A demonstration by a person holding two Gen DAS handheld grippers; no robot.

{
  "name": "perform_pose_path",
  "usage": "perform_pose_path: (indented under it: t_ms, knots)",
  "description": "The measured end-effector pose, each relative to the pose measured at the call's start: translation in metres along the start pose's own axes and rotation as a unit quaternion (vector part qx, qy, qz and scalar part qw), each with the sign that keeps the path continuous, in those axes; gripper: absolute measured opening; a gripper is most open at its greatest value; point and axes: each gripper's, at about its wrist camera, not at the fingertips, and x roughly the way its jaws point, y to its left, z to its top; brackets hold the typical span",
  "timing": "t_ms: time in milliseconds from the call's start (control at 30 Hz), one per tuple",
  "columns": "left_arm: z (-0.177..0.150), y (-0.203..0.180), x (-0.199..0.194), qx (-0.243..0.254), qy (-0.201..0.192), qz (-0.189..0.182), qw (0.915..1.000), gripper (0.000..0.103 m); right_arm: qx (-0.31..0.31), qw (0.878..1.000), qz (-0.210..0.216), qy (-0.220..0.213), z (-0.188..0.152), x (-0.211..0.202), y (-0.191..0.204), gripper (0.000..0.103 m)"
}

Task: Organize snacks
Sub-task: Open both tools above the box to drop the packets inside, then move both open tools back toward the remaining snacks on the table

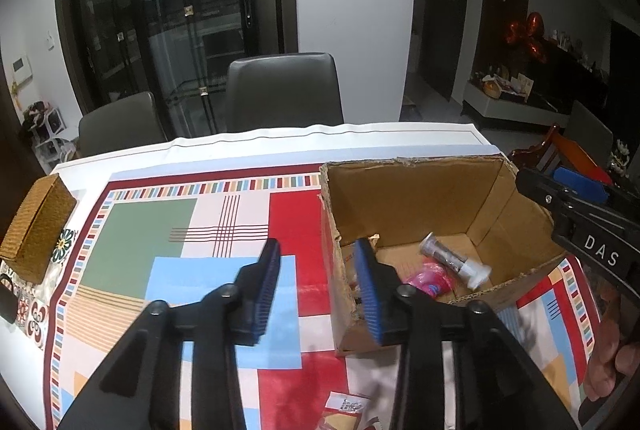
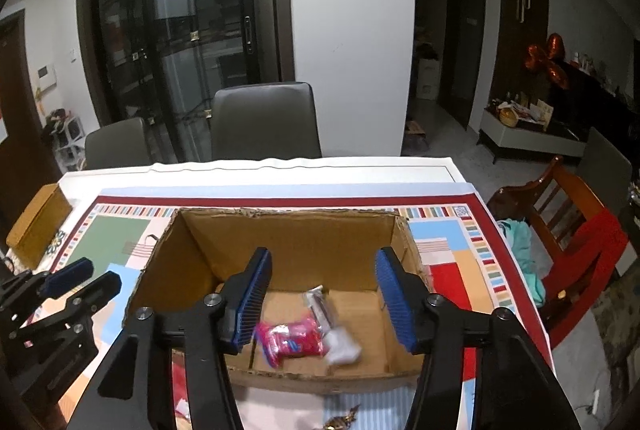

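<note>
Where the patterned cloth reaches the table's left edge, a woven basket sits with its lid shut. The left gripper hovers just to its right over the cloth, fingers spread and empty; its right finger sits in front of the near-left corner of the box, though whether it touches the cardboard I cannot tell. The box stands open-topped on the cloth. Inside, on the floor, lie a pink packet and, touching its right side, a clear-wrapped snack with a white end. The right gripper hangs over the box opening, fingers wide apart with nothing between them. At the near edge of the cloth lie a small packet and a gold-wrapped candy. Right of the table stands a wooden chair.
</note>
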Motion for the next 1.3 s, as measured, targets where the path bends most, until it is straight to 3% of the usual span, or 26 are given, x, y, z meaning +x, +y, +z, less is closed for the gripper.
perform_pose_path:
  t_ms: [267, 500, 667, 1300]
  knots:
    - [-0.008, -0.001, -0.016, 0.008, -0.011, 0.001, 0.9999, 0.051, 0.011, 1.0, -0.002, -0.008, -0.004, -0.017, -0.001, 0.067]
    - [-0.017, -0.001, -0.029, 0.01, -0.016, 0.002, 0.9998, 0.055, 0.006, 1.0, -0.009, -0.011, -0.012, -0.036, 0.002, 0.067]
    - [-0.031, -0.004, -0.039, 0.017, -0.019, 0.0, 0.9997, 0.057, 0.01, 1.0, -0.016, -0.008, -0.025, -0.048, 0.001, 0.073]
    - [-0.095, -0.014, -0.051, 0.042, 0.002, -0.022, 0.9989, 0.058, 0.028, 0.999, -0.033, 0.012, -0.084, -0.077, -0.006, 0.073]
